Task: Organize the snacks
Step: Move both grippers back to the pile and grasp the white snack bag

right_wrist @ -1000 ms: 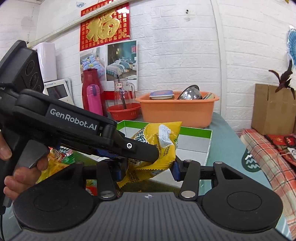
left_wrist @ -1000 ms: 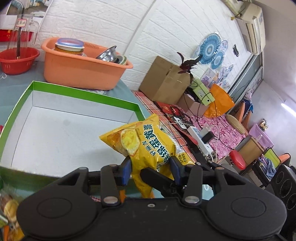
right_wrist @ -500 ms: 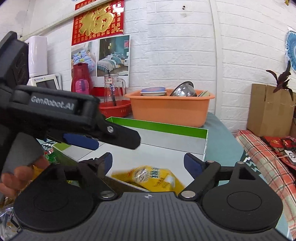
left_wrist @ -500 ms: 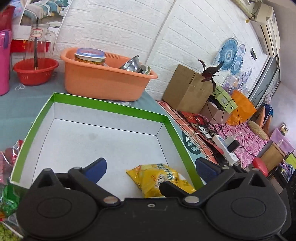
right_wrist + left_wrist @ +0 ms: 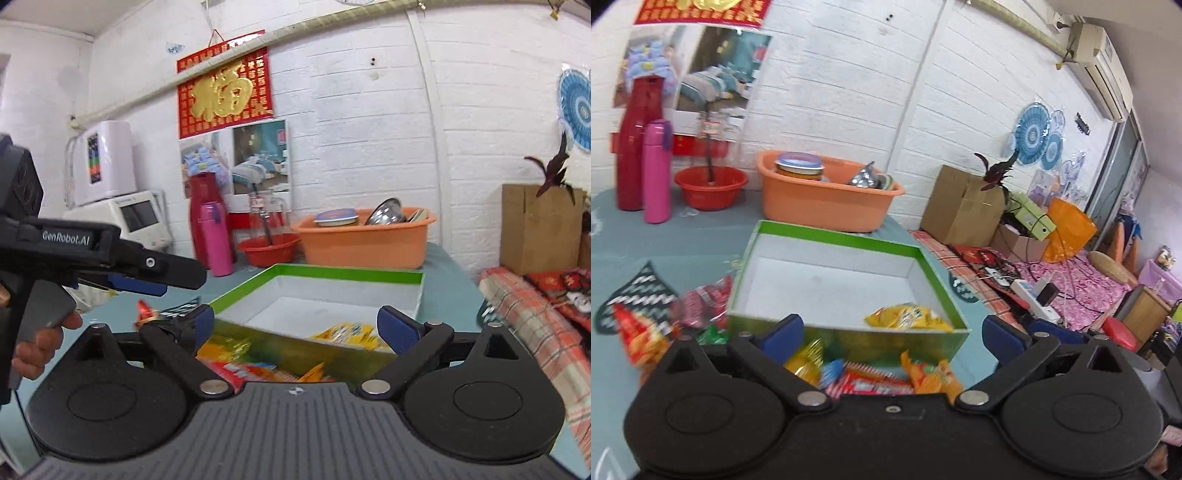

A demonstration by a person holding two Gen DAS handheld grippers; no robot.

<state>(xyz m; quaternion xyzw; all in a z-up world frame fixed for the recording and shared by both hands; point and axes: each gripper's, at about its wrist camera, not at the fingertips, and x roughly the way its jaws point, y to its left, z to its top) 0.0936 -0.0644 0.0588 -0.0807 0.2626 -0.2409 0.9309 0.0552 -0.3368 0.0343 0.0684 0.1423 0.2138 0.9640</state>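
A yellow chip bag (image 5: pixel 908 316) lies inside the green-rimmed white box (image 5: pixel 831 236), at its near right corner; it also shows in the right wrist view (image 5: pixel 349 332). My left gripper (image 5: pixel 892 330) is open and empty, held back before the box's near wall. My right gripper (image 5: pixel 295 321) is open and empty, also in front of the box (image 5: pixel 347 273). Several loose snack packets (image 5: pixel 871 376) lie on the table before the box, and red ones (image 5: pixel 642 332) lie to its left. The left gripper body (image 5: pixel 110 254) shows at the left of the right wrist view.
An orange basin (image 5: pixel 827 199) with dishes stands behind the box. A red bowl (image 5: pixel 711 186), a pink flask (image 5: pixel 657 171) and a red flask (image 5: pixel 637 144) stand at the back left. A cardboard box (image 5: pixel 960 206) and a power strip (image 5: pixel 1034 299) lie to the right, off the table.
Both grippers were shut on the yellow chip bag above the box. They opened, the bag dropped into the box, and both grippers pulled back towards the near side.
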